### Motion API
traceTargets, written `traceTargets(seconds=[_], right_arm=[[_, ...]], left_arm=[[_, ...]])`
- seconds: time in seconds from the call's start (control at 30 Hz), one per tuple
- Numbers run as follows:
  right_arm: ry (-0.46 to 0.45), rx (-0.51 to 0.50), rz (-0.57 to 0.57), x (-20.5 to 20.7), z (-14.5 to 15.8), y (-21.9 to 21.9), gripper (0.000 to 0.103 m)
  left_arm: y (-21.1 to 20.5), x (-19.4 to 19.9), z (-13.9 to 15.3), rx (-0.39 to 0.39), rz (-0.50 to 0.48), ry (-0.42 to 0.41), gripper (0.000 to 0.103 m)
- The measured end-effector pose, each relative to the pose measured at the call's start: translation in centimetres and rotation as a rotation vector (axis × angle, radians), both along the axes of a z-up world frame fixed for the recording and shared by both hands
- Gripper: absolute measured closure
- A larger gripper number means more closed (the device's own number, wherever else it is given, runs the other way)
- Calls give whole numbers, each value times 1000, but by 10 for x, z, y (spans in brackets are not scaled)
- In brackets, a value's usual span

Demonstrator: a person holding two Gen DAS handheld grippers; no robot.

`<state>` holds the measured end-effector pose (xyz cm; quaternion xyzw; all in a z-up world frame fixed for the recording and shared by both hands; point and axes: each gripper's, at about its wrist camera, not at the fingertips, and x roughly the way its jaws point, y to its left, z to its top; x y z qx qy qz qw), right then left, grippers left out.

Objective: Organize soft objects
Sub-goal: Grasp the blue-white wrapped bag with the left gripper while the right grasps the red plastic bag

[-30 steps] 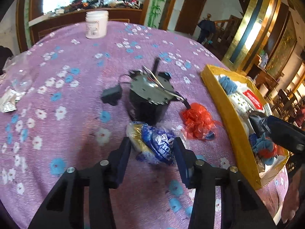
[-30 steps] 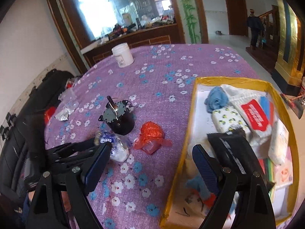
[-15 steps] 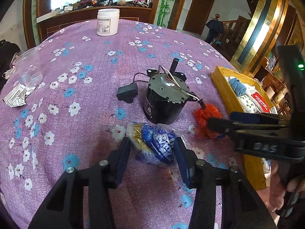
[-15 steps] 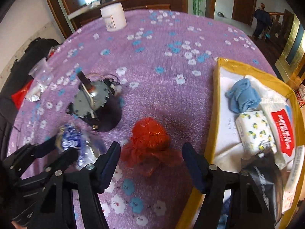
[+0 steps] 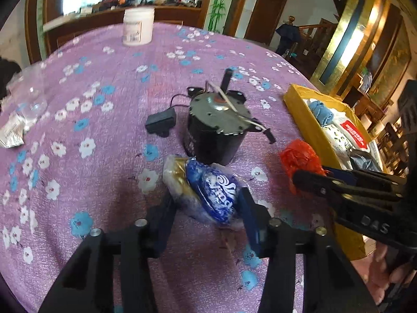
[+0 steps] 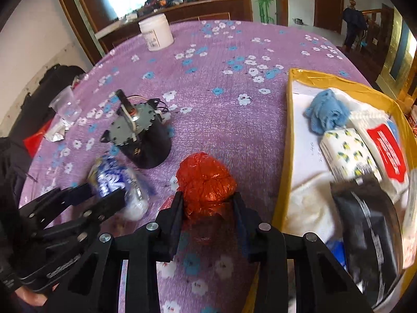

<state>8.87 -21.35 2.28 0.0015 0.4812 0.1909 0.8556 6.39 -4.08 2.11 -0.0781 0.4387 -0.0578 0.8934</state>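
Our right gripper (image 6: 207,208) has just been closing and now pinches the red bag (image 6: 206,182) beside the yellow box's (image 6: 282,182) left wall. Our left gripper (image 5: 206,206) clamps the blue-and-white bag (image 5: 208,190) near the motor (image 5: 213,133). We judge both ready for boxing.

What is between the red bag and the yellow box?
Nothing visible. The right gripper, whose jaws have just been closing, has the red bag between its fingers, and only bare cloth lies between it and the yellow box wall.
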Motion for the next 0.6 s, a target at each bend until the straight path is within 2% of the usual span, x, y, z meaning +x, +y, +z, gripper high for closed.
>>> traceTargets(seconds=[0.23, 0.6], right_arm=[[-40, 93, -30, -33, 7, -21, 64], [-58, 115, -32, -58, 12, -36, 64]], left_arm=[[-16, -12, 10, 73, -38, -70, 64], [-38, -29, 20, 195, -55, -150, 64]])
